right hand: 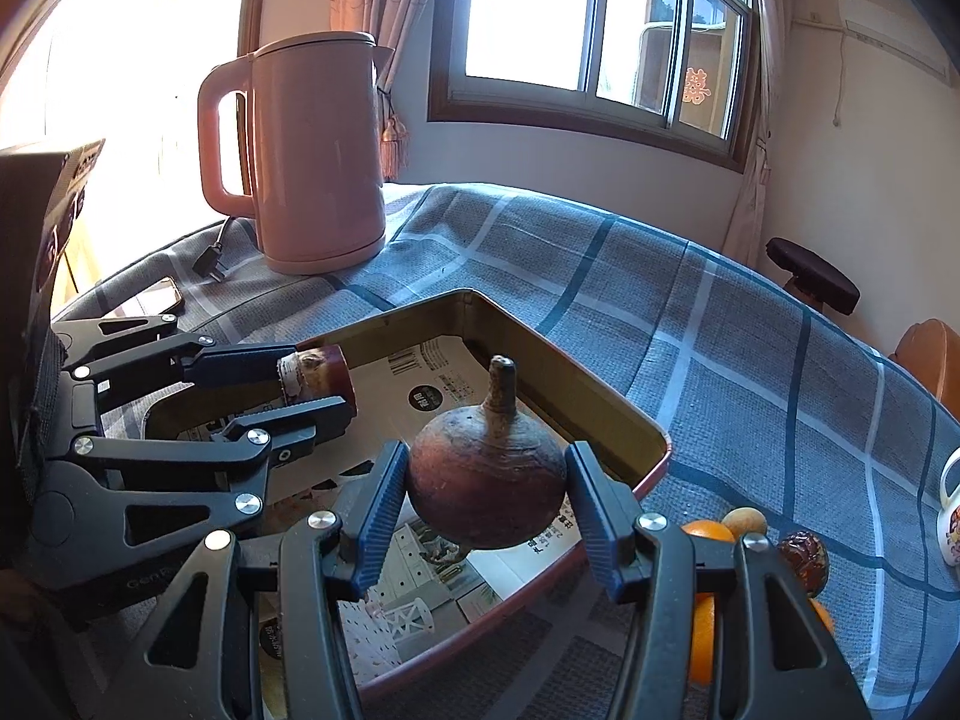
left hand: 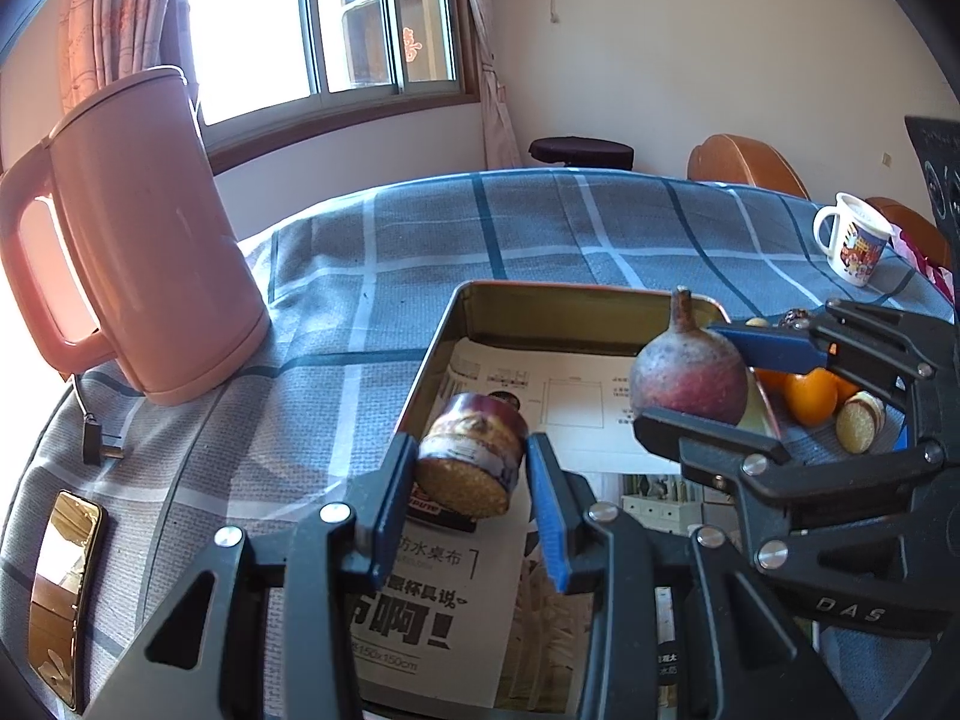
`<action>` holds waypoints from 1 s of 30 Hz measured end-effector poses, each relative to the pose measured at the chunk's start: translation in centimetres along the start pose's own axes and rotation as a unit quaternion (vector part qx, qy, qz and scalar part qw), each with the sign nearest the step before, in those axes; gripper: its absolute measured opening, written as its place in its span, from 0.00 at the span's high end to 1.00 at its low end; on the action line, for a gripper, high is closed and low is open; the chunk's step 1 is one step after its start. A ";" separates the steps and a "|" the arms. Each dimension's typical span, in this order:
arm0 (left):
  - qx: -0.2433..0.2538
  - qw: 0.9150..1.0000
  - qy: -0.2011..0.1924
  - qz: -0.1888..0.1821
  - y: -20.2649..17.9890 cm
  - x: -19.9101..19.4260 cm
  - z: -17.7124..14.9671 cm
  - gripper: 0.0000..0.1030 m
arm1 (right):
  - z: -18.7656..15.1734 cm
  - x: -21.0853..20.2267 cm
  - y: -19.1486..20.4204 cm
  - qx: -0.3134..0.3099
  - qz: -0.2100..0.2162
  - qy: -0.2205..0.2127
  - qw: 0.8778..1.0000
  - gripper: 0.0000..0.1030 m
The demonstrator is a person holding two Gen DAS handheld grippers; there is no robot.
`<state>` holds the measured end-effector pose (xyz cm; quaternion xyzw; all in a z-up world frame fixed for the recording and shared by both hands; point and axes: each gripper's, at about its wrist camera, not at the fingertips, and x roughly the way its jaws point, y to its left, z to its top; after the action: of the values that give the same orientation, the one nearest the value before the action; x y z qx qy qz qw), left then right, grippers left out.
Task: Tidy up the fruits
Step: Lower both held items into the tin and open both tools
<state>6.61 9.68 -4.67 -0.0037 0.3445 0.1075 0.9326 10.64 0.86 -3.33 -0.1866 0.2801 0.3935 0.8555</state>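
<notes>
My left gripper (left hand: pixel 471 468) is shut on a dark-red cut fruit piece (left hand: pixel 474 456) with a yellow cut face, held over the metal tray (left hand: pixel 432 354). It also shows in the right wrist view (right hand: pixel 315 381). My right gripper (right hand: pixel 486 480) is shut on a round purple-red fruit with a tall stem (right hand: pixel 486 483), held above the tray (right hand: pixel 600 402); it also shows in the left wrist view (left hand: pixel 687 378). The tray is lined with printed paper. Oranges (left hand: pixel 810 396) and a small cut fruit (left hand: pixel 861 420) lie on the cloth right of the tray.
A pink electric kettle (left hand: pixel 138 258) stands on the blue checked tablecloth at the left, its plug (left hand: pixel 99 447) beside it. A phone (left hand: pixel 63 594) lies at the near left. A printed mug (left hand: pixel 852 246) stands at the far right. Wooden chairs (left hand: pixel 744 165) stand beyond the table.
</notes>
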 end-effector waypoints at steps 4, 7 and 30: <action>0.003 1.000 0.001 0.003 -0.1 0.1 0.0 0.62 | -0.1 0.0 0.0 -0.001 -0.002 0.000 1.000 0.46; 0.003 1.000 0.001 0.003 -0.1 0.1 0.0 0.62 | -0.3 0.2 -0.1 0.001 -0.001 0.003 1.000 0.46; -0.002 0.999 -0.044 0.027 0.1 -1.6 -0.1 0.30 | -0.5 -1.2 -0.1 -0.014 -0.037 -0.017 0.999 0.39</action>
<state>5.28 9.45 -3.71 0.0084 0.3026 0.1332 0.9437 9.92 -0.13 -2.95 -0.2018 0.2530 0.3681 0.8717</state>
